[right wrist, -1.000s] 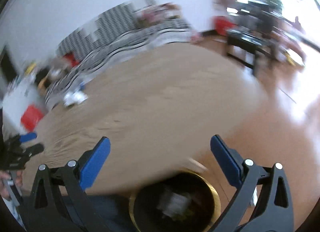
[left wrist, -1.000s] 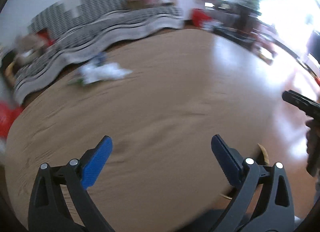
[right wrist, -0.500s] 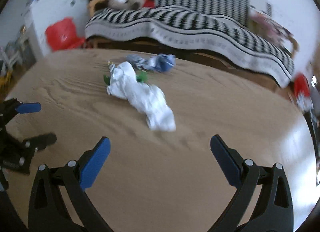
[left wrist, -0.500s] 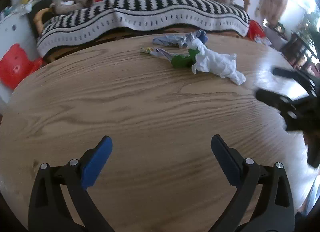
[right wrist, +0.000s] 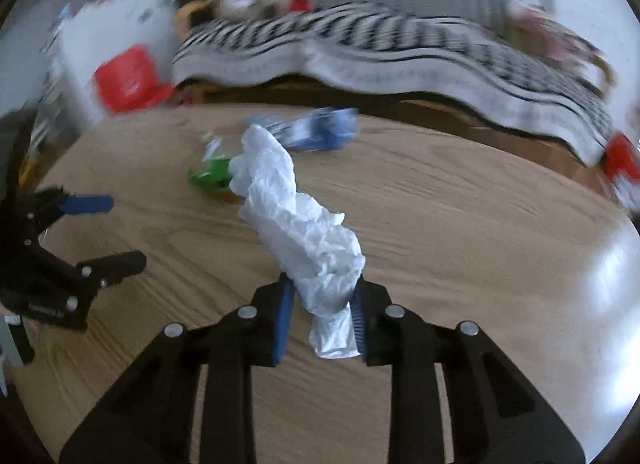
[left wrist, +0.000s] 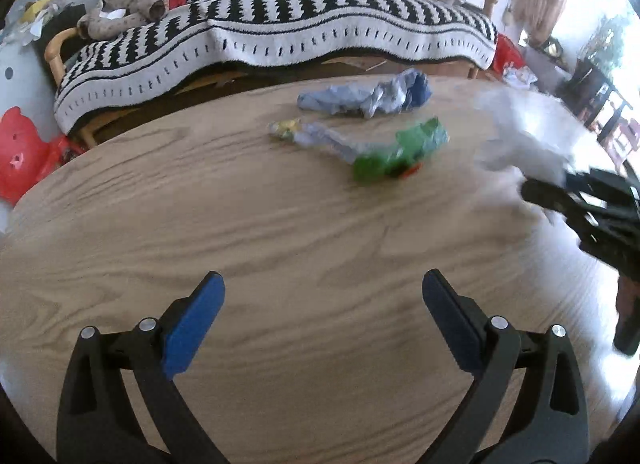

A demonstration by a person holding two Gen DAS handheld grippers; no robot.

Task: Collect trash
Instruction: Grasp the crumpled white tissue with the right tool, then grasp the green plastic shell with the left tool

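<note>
White crumpled paper [right wrist: 304, 232] is clenched in right tool [right wrist: 320, 308]; left tool [left wrist: 322, 296] hovers spread.

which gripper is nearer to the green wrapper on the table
Hard to call, probably the right. The right gripper, shut on the white crumpled paper, has that paper reaching up beside the green wrapper. The left gripper hangs open, well short of it.

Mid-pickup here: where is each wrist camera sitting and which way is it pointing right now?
Left wrist: behind the open left gripper, low over the wooden table, facing the green wrapper, blue wrapper and striped sofa; right gripper shows at right.
Right wrist: behind the right gripper, shut on the white crumpled paper, facing the sofa; left gripper at left.
Shared: table, wrappers, paper, sofa.
</note>
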